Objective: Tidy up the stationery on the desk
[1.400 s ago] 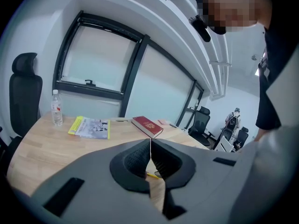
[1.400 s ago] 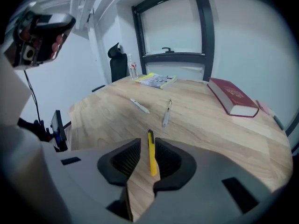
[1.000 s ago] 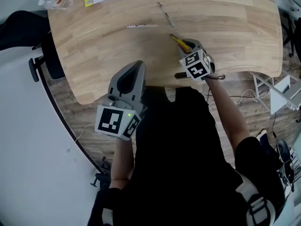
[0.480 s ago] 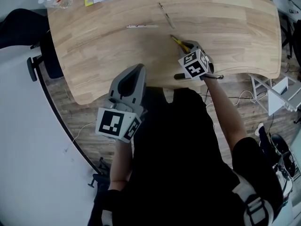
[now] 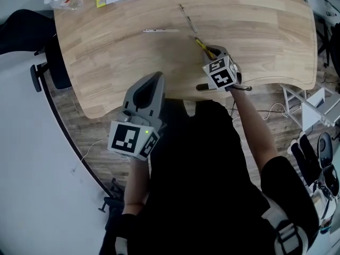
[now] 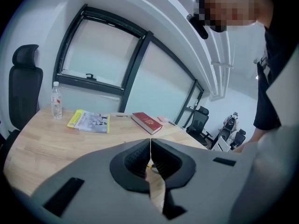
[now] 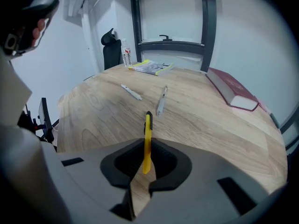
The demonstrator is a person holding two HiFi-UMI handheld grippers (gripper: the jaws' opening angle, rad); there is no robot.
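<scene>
As the right gripper (image 7: pixel 147 158) has its jaws pinched on the yellow cutter (image 7: pixel 147 139), we log the tidying as barely begun: one item in hand, none put away that we can see.

- Cutter: held over the near part of the desk (image 5: pixel 117 62), right of centre, close to the person's body. The grip falls on its near half; the far half sticks out past the jaw tips.
- Long axis: runs along the gripper's own line, straight between the pads. The black-capped end points away from the person, toward the desk's far side, roughly at the silver pen (image 7: pixel 161 101). From the head view it slants up and to the left. We cannot tell whether the far tip touches the wood.
- Left gripper (image 6: pixel 150 157): jaws pressed together, nothing between them. It hangs off the desk's near edge, idle, by our reading.

Left to do, as we judge it:
- Silver pen, loose mid-desk.
- White pen (image 7: pixel 131 92), loose, just left of the silver one, the two apart.
- Red book (image 7: pixel 233 94) at the far right and yellow booklet (image 7: pixel 150 67) at the far left, beside a water bottle (image 5: pixel 62 3); whether these count as stationery is unclear.
- No pen holder or tray shows in any view, so we cannot name the cutter's destination.
</scene>
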